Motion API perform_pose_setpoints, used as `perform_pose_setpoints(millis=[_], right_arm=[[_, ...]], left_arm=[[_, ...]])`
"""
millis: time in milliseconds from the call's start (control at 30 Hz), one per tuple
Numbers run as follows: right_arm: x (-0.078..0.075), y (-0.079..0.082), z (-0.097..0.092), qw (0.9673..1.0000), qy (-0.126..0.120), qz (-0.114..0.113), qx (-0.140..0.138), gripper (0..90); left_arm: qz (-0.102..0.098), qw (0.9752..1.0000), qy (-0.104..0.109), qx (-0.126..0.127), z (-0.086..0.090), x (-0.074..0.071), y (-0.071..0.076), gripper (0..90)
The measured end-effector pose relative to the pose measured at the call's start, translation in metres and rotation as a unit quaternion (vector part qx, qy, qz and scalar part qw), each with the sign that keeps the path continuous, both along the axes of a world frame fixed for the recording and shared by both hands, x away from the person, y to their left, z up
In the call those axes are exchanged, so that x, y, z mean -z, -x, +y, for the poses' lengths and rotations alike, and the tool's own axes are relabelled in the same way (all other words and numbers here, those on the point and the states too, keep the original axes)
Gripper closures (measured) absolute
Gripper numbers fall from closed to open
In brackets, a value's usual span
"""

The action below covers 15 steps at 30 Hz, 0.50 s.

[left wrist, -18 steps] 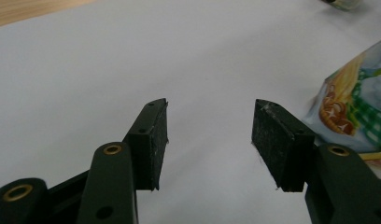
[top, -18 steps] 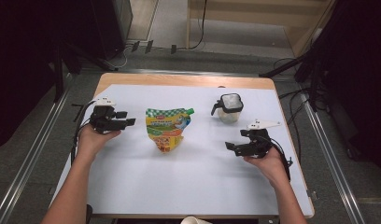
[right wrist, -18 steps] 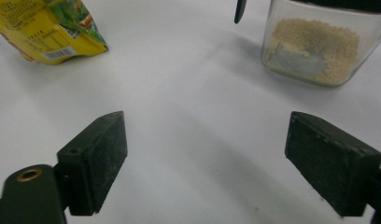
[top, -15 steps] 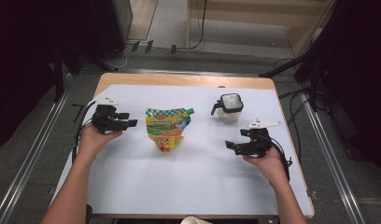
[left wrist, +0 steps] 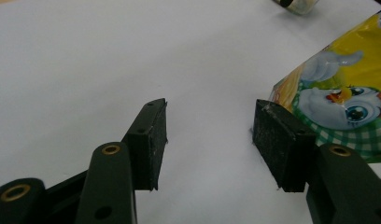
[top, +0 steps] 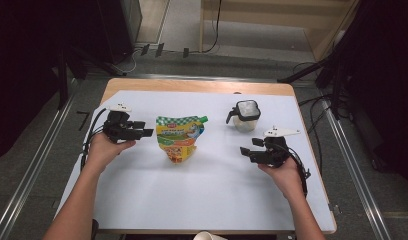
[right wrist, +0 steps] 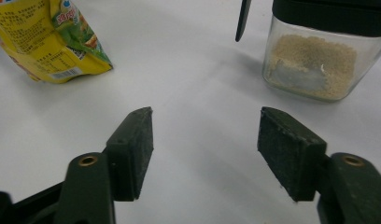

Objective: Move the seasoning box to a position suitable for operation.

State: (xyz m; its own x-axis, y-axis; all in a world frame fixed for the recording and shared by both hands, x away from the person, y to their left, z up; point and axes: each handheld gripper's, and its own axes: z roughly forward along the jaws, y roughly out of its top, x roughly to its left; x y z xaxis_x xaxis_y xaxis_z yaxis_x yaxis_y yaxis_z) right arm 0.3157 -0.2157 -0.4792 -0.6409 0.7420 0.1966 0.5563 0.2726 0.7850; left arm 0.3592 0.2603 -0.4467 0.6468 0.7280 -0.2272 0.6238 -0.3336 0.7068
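Note:
A yellow and green spouted pouch [top: 179,137] lies flat near the middle of the white table cover [top: 202,195]. A clear jar [top: 246,116] with a black lid and handle, holding beige granules, stands at the back right. My left gripper [top: 148,132] sits just left of the pouch and points at it, open and empty. In the left gripper view the pouch's corner [left wrist: 338,107] lies just past the right pad [left wrist: 277,140]. My right gripper [top: 246,152] rests in front of the jar, open with nothing between its jaws. The right gripper view shows the jar [right wrist: 319,60] ahead on the right and the pouch [right wrist: 48,42] far left.
The wooden table edge [top: 192,86] runs along the back, and metal rails [top: 37,160] flank both sides. A pale cup rim [top: 208,236] pokes in at the bottom edge. Bare white cover lies in front of the pouch and between the grippers.
My left gripper has crept a little to the right, toward the pouch. The right gripper, the pouch and the jar have stayed put.

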Motion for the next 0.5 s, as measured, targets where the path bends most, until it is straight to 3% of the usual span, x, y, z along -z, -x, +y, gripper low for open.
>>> perform_pose_setpoints(millis=[100,267,500], right_arm=[[-0.002,0.001,0.001,1.0000,-0.003,-0.003,0.002,40.4],[-0.004,0.002,0.000,1.0000,-0.003,0.002,0.009,43.2],[-0.005,0.004,0.003,1.0000,0.007,0.000,0.007,43.1]], left_arm=[[-0.008,0.9999,-0.003,0.007,-0.001,0.000,0.001,44.6],[0.011,0.9998,-0.005,0.017,-0.007,-0.001,0.000,44.8],[0.019,0.9995,0.000,0.027,-0.013,-0.001,0.001,44.5]])
